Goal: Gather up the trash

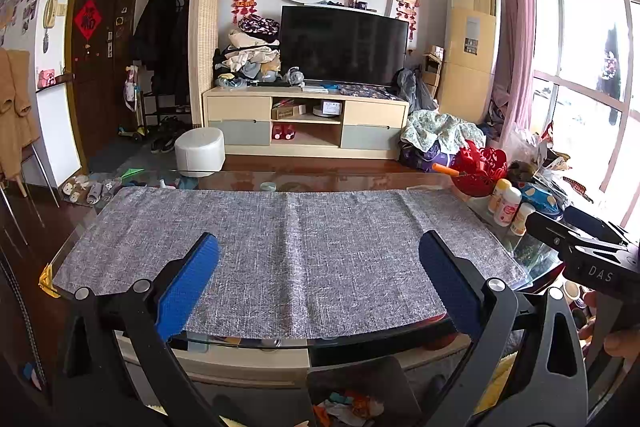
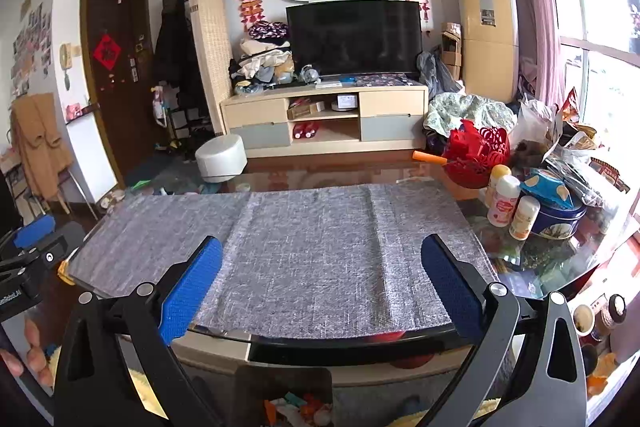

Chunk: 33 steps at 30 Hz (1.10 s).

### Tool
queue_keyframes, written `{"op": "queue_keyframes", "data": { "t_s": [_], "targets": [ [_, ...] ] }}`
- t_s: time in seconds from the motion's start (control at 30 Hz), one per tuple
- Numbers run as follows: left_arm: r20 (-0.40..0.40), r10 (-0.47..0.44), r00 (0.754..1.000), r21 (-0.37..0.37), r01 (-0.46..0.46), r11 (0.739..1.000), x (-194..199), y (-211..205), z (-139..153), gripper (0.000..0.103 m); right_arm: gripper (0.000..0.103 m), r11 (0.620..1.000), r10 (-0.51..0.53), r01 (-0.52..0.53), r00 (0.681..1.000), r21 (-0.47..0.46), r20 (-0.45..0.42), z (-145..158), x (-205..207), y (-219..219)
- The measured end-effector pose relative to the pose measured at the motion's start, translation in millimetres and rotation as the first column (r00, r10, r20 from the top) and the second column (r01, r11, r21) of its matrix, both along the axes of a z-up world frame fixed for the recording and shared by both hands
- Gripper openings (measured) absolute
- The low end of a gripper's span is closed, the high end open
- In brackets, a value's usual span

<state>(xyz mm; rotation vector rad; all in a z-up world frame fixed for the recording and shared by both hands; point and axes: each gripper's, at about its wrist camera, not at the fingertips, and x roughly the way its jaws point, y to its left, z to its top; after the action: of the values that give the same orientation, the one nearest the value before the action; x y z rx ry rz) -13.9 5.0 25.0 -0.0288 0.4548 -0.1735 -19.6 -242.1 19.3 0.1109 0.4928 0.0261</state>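
A grey cloth mat [image 1: 288, 247] covers the glass coffee table and shows no loose trash on it; it also shows in the right wrist view [image 2: 304, 251]. My left gripper [image 1: 320, 251] is open and empty above the mat's near edge. My right gripper [image 2: 322, 255] is open and empty in the same pose, beside the left one. A dark bin [image 1: 356, 391] with colourful scraps inside stands on the floor below the table's near edge, also in the right wrist view [image 2: 288, 399]. The right gripper's body [image 1: 592, 251] shows at the right of the left wrist view.
At the table's right end stand a red cut-out basket [image 2: 476, 155], three small bottles [image 2: 506, 203], a blue tin [image 2: 556, 215] and heaped bags [image 2: 568, 143]. A TV cabinet [image 1: 308, 119] and a white stool [image 1: 200, 151] stand beyond the table.
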Motion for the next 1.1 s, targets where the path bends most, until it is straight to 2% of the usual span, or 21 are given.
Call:
{"op": "queue_keyframes", "data": {
  "t_s": [0.77,0.97,1.1],
  "targets": [
    [-0.001,0.009,1.0,-0.003,-0.009,1.0,1.0,5.2,2.5,0.095,0.1,1.0,0.001,-0.001,1.0,-0.002,0.0,-0.2,0.1,-0.2],
    [-0.026,0.018,0.999,-0.021,-0.019,1.0,1.1,7.9,0.8,0.095,0.1,1.0,0.006,-0.006,1.0,0.001,0.001,2.3,-1.0,-0.8],
    [-0.028,0.07,0.997,0.019,-0.07,0.997,2.7,6.2,1.1,0.095,0.1,1.0,0.005,-0.005,1.0,0.003,-0.001,2.6,-0.8,-2.0]
  ]
}}
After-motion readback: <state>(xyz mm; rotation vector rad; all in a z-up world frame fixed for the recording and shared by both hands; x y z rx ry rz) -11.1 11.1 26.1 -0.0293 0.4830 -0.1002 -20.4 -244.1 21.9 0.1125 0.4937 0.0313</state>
